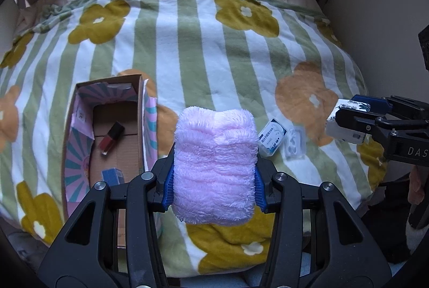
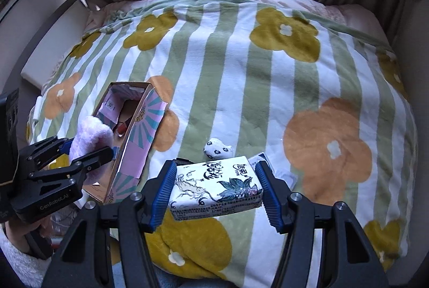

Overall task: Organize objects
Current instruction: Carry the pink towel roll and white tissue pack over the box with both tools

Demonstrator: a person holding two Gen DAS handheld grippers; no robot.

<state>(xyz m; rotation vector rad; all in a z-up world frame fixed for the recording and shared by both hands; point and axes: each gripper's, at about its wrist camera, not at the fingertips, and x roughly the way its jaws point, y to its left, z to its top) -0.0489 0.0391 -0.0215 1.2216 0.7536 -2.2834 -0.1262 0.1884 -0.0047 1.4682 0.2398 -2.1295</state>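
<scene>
The left gripper [image 1: 214,178] is clamped on a fluffy pink cloth [image 1: 214,167] at the lower centre of its view, held above the striped blanket [image 1: 214,47]. At lower left lies an open cardboard box [image 1: 80,113] with a red bottle [image 1: 111,138] and what may be a small blue box [image 1: 114,175] inside. The right gripper [image 2: 217,191] grips a white tissue pack [image 2: 217,189]. Behind it sits a small patterned bundle [image 2: 217,148]. 2 small cases [image 1: 281,140] lie right of the cloth.

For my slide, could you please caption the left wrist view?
Left tool grips a pink fluffy cloth above the floral blanket, beside the open box.
</scene>
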